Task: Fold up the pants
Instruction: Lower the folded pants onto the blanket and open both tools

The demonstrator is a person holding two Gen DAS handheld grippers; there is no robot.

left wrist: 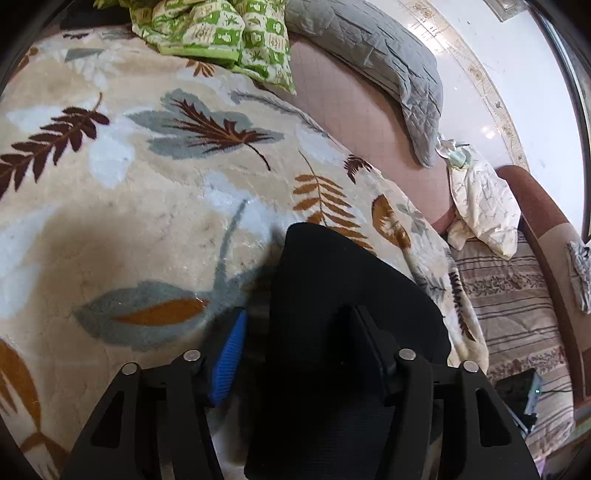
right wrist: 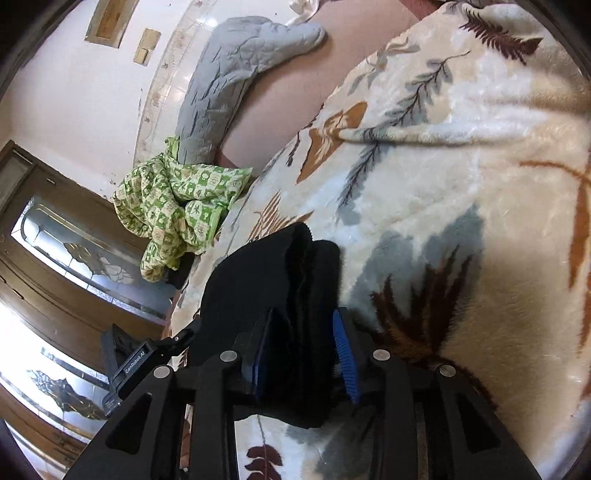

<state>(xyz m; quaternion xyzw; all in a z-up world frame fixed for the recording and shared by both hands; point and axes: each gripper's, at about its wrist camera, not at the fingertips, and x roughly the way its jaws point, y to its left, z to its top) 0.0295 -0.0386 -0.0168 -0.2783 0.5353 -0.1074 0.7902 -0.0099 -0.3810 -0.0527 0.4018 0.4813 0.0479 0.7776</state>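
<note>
The black pants (left wrist: 332,295) lie bunched on a cream blanket with a leaf print (left wrist: 129,184). In the left wrist view my left gripper (left wrist: 299,325) straddles the cloth; its jaws stand wide, the blue left pad (left wrist: 231,362) clear of the fabric, so it looks open. In the right wrist view the black pants (right wrist: 266,273) show as stacked folded layers, and my right gripper (right wrist: 306,332) is shut on them, the layers squeezed between its blue pads (right wrist: 345,358).
A green patterned cloth (left wrist: 229,33) and a grey quilt (left wrist: 369,55) lie at the bed's far side, with a cream pillow (left wrist: 484,206) on a striped sheet to the right. The green cloth (right wrist: 173,206), a wooden glass door (right wrist: 55,258) and another device (right wrist: 136,365) show in the right wrist view.
</note>
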